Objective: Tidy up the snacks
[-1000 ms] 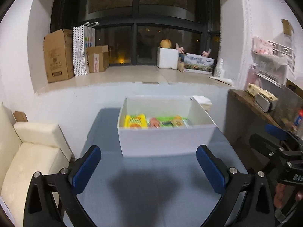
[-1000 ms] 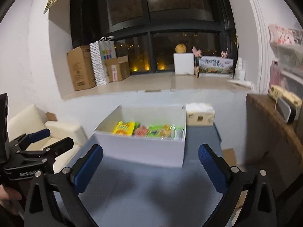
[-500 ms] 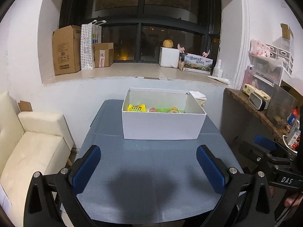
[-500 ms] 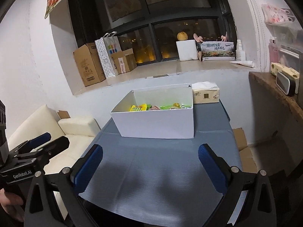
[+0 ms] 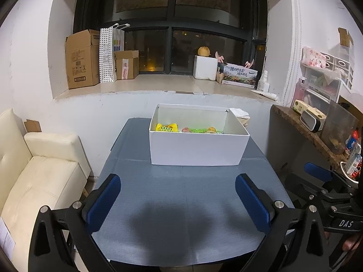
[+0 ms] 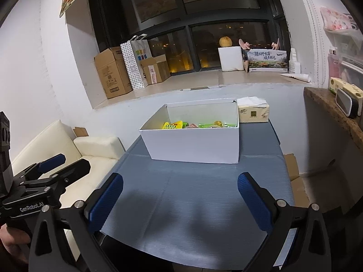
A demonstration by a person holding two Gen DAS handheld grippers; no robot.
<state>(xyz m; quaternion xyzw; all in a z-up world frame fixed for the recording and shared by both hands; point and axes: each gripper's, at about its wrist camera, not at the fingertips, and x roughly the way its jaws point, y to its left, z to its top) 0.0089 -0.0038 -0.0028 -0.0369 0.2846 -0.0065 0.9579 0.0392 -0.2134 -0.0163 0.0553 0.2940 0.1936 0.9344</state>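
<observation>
- Left of the white box (image 5: 197, 149), the left tongs (image 5: 178, 200) hang over the blue desk (image 5: 181, 215), blue pads spread wide, gripping nothing; their frame reads "GenRobot.AI" in the right wrist view.
- The white box sits at the desk's far middle, holding the snacks (image 5: 166, 127): a yellow packet, green wrappers.
- Right of the box, the right tongs (image 6: 180, 200) gape equally wide and empty, marked "DAS".
- Behind the box's right corner lies a tissue pack (image 6: 253, 112).
</observation>
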